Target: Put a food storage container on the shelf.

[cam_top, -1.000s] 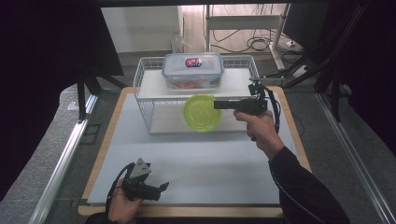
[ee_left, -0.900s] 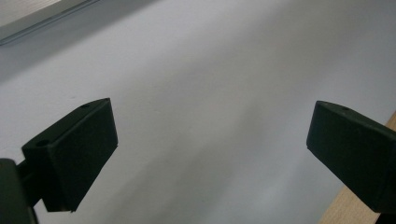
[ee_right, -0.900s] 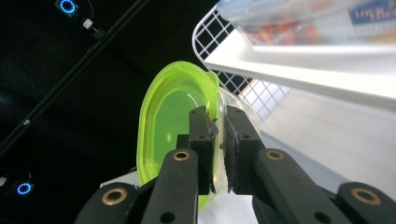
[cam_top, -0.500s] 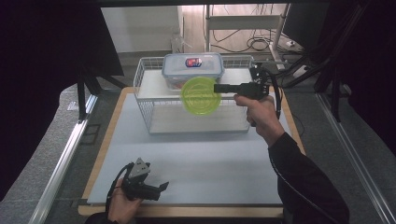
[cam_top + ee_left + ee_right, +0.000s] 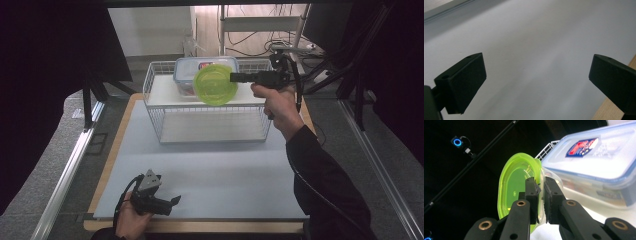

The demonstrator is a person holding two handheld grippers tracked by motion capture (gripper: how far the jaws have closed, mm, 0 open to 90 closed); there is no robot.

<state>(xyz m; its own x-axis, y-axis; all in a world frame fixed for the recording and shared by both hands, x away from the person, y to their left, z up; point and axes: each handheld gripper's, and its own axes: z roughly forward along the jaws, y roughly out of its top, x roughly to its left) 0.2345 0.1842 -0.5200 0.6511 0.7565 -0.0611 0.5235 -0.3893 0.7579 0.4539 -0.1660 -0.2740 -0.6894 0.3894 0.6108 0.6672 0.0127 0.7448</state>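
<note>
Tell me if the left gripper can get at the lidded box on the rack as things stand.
Probably not without a long reach: the left gripper sits at the table's near edge, while the lidded box stands on the wire rack at the far side.

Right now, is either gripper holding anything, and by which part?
The right gripper holds the green-lidded round container by its rim, jaws pinching the edge where lid meets tub. The left gripper holds nothing; its jaws stand open over the table mat.

The lid [image 5: 215, 84] is translucent lime green. Behind it, the box [image 5: 187, 75] is clear with blue clips and a red-and-blue label. The rack [image 5: 155, 102] is white wire, the table [image 5: 200, 170] pale grey, wood-edged; both tongs are black.
</note>
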